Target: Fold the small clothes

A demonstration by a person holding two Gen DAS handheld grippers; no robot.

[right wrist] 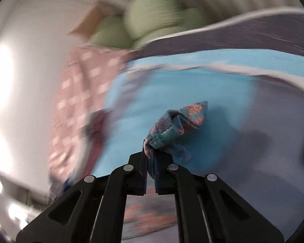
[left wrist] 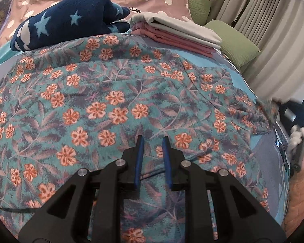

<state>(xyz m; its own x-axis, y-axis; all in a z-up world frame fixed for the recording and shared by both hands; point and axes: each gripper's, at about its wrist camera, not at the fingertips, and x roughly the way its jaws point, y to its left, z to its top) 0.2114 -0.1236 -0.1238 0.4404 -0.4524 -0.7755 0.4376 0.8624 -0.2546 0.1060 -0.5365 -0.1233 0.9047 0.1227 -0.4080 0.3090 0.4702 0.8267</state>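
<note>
Two green pillows (left wrist: 240, 50) beside curtains (left wrist: 273, 20)

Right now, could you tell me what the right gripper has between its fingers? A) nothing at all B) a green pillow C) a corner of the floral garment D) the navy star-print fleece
C: in the right wrist view the right gripper is shut on a bunched corner of the floral garment, lifted above the blue bed sheet.
</note>
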